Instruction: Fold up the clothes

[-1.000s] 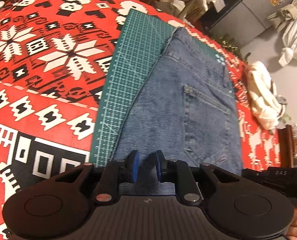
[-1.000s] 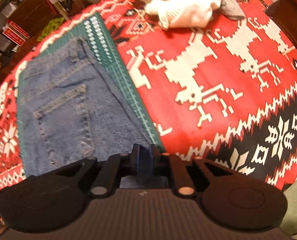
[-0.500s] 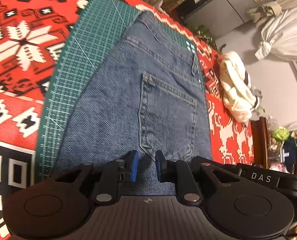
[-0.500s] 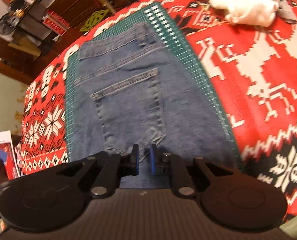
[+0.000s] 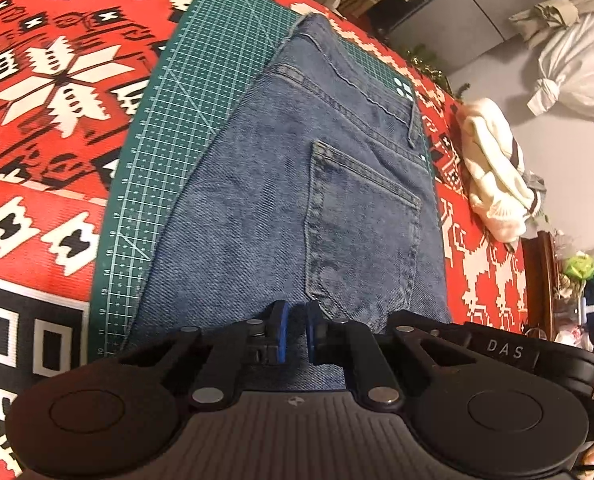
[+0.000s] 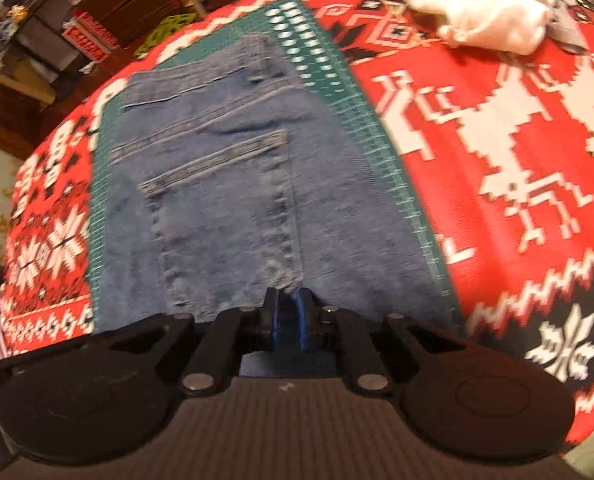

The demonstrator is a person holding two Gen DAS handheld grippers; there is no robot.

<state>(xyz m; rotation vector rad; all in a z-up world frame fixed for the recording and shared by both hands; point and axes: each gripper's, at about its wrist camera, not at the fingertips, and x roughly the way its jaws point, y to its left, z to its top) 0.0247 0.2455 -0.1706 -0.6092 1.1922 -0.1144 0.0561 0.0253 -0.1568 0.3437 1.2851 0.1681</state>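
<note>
Red patterned cloth point(image 5: 49, 128) with white snowflakes and reindeer covers the table, and a green cutting mat point(image 5: 185, 112) lies on top of it. Folded blue jeans point(image 5: 257, 208) rest flat on the mat, back pocket up, waistband at the far end. A cream garment point(image 5: 493, 176) sits bunched on the cloth beyond the jeans' right edge, well apart from them.

In the left wrist view the left gripper point(image 5: 295, 330) hovers over the near end of the jeans, just left of the pocket's lower point. Its blue-padded fingers point(image 5: 282, 332) stand slightly apart with a narrow gap, and denim shows through that gap; nothing is pinched between them.

In the right wrist view, which is blurred, the right gripper point(image 6: 288, 322) sits above the near edge of the jeans, close to the pocket's bottom corner. Its blue pads point(image 6: 303, 318) are nearly together; whether any denim is caught between them cannot be told.
</note>
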